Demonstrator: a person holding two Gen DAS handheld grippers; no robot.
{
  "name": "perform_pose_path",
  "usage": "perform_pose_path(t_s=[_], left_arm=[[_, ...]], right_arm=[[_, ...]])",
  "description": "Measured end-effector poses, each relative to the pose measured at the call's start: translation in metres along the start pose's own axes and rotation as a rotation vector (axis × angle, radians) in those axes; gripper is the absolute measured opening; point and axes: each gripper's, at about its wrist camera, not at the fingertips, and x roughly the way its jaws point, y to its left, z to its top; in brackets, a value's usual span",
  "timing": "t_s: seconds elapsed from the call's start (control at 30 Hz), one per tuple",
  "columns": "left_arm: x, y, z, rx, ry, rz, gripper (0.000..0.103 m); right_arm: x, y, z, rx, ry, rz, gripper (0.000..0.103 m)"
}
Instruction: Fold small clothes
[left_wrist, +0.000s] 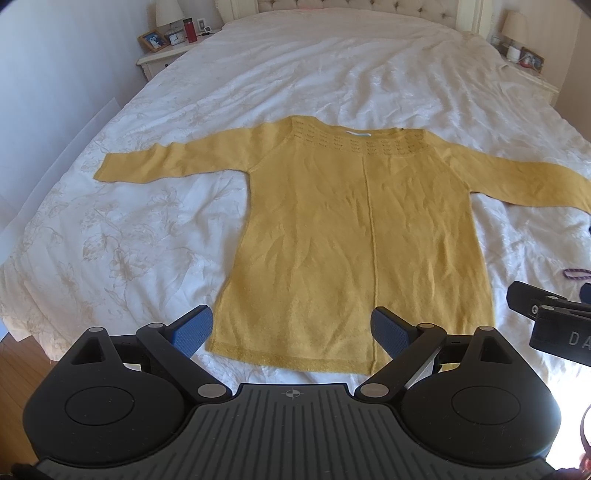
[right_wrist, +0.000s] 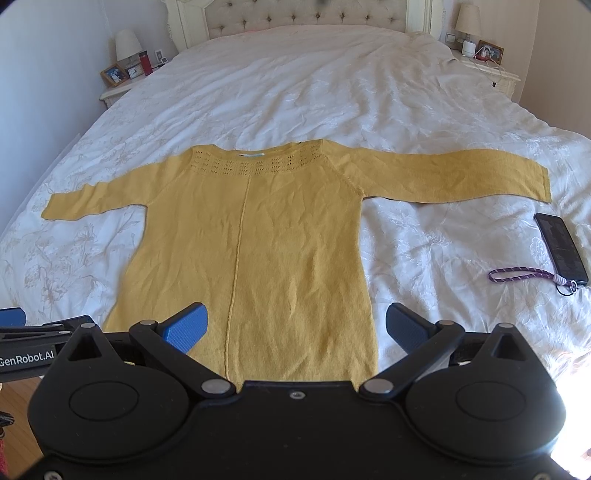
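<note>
A yellow knit sweater (left_wrist: 354, 229) lies flat and face up on the white bedspread (left_wrist: 147, 229), both sleeves spread out to the sides, hem toward me. It also shows in the right wrist view (right_wrist: 258, 236). My left gripper (left_wrist: 291, 332) is open and empty, hovering just above the hem's left half. My right gripper (right_wrist: 295, 328) is open and empty, hovering over the hem's right half. The right gripper's body shows at the right edge of the left wrist view (left_wrist: 546, 317).
A black phone (right_wrist: 561, 247) with a purple strap (right_wrist: 517, 275) lies on the bed right of the sweater. Nightstands with lamps and framed photos stand at both sides of the headboard (right_wrist: 306, 16). Wooden floor (left_wrist: 22, 369) shows at the lower left.
</note>
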Motion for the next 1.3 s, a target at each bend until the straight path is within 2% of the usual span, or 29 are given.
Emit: perform_pose_path(t_s=[0.73,1.3], left_arm=[[-0.001,-0.001,-0.001,0.001,0.001,-0.004,0.093],[0.008,0.010,0.004,-0.001,0.032,-0.016,0.093]], right_arm=[[-0.001,0.004,-0.001,-0.006,0.001,-0.001,0.102],[0.006,0.013,0.003,-0.020,0.020,0.002,0.102]])
